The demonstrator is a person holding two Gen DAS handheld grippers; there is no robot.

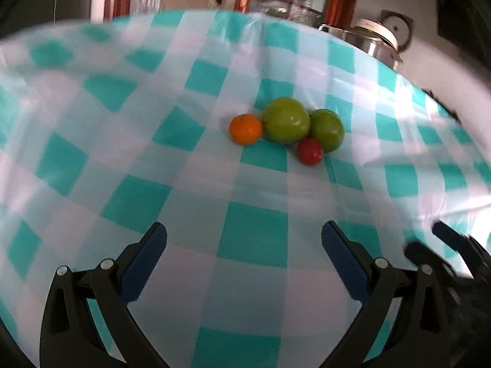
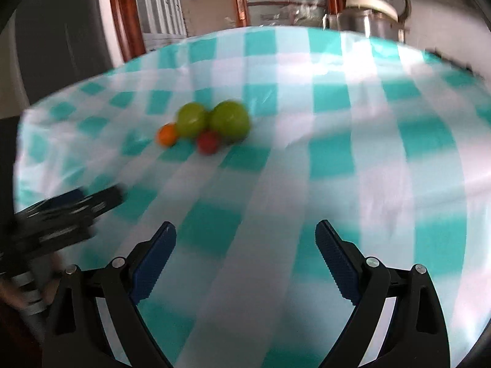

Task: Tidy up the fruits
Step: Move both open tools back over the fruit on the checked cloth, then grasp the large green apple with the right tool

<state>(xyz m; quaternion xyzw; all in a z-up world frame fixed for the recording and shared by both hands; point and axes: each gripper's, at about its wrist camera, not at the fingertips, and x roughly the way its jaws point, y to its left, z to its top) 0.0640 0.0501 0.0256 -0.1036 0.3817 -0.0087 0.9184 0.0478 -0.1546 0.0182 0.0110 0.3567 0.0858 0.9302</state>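
Observation:
Several fruits sit bunched together on the teal-and-white checked tablecloth (image 1: 251, 236). An orange (image 1: 245, 128) lies at the left, a large green fruit (image 1: 286, 120) beside it, a second green fruit (image 1: 326, 130) to its right, and a small red fruit (image 1: 310, 151) in front. The same bunch shows blurred in the right wrist view: orange (image 2: 167, 135), green fruits (image 2: 191, 119) (image 2: 230, 121), red fruit (image 2: 208, 143). My left gripper (image 1: 244, 234) is open and empty, well short of the fruits. My right gripper (image 2: 245, 233) is open and empty, nearer than the bunch and right of it.
A steel pot with a white lid (image 1: 376, 41) stands at the table's far right edge; it also shows in the right wrist view (image 2: 369, 15). The left gripper's body (image 2: 61, 214) shows at the left of the right wrist view. A wooden door frame and window are behind the table.

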